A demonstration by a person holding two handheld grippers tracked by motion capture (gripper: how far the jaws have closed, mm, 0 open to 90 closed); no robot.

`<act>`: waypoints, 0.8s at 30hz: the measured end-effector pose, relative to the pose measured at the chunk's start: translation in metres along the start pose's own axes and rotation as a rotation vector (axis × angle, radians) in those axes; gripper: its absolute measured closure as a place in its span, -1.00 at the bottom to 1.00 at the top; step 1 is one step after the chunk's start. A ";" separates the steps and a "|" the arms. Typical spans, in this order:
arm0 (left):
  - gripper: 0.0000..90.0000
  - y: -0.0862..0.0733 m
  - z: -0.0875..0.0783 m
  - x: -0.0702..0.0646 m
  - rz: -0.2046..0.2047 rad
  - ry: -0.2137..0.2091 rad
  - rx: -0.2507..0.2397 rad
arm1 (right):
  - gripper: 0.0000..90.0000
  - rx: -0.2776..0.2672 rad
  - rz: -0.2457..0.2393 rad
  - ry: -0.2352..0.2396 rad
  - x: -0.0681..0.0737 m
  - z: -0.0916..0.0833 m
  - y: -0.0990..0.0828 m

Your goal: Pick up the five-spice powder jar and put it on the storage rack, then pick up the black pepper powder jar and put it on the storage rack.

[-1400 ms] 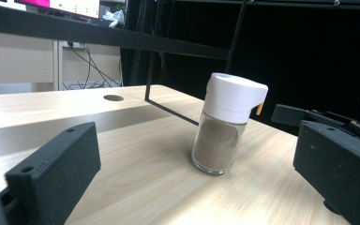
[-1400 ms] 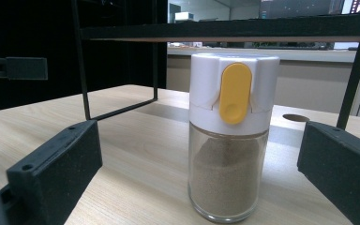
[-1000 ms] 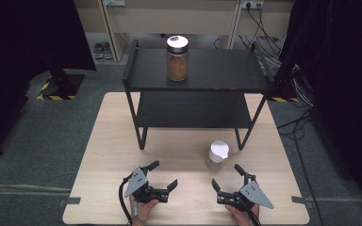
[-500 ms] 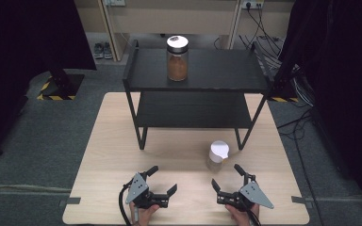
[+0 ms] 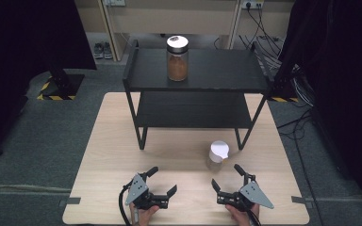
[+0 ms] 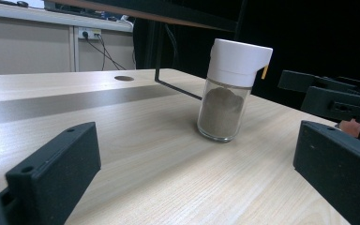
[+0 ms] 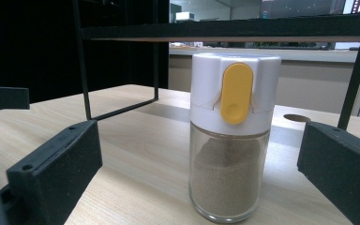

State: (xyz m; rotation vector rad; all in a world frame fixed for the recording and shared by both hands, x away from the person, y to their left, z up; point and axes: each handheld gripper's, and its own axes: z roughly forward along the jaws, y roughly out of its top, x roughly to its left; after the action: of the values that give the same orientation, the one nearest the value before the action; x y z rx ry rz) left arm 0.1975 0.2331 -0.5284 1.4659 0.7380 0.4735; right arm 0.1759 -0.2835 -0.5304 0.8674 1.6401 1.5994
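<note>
We see the left tongs a little farther right and nearer the desk's front edge than 1 second ago, turned so their jaws point toward the right; the right tongs sit much as they did. Both pairs are spread wide and hold nothing.

The spice shaker, glass with a white cap and brown powder inside, stands upright on the desk, just far of the right tongs and near the right front leg of the black shelf. In the right gripper view the shaker stands between the 2 jaws, close ahead, with bare wood on either side of it. In the left gripper view it stands farther off, and the right tongs show beyond it at the right.

The near half of the desk is open between the 2 tongs, and the left side is bare out to its edge. A taller jar with a white lid stands on the shelf's top level, toward the far left.

The shaker's cap carries a yellow tab; we can read no lettering on it, and the jar's lid looks too small to tell any print.
</note>
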 end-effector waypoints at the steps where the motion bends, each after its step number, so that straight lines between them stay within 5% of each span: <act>1: -0.99 0.000 0.000 0.000 -0.001 0.000 0.000 | -0.99 0.000 -0.001 0.000 0.000 0.000 0.000; 24: -0.99 -0.001 -0.001 0.000 -0.009 0.001 -0.007 | -0.99 0.007 -0.010 0.005 0.001 0.001 0.001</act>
State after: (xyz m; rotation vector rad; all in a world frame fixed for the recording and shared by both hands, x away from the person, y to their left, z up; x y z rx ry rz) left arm 0.1971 0.2339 -0.5297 1.4550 0.7429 0.4699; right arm 0.1764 -0.2826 -0.5292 0.8578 1.6513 1.5909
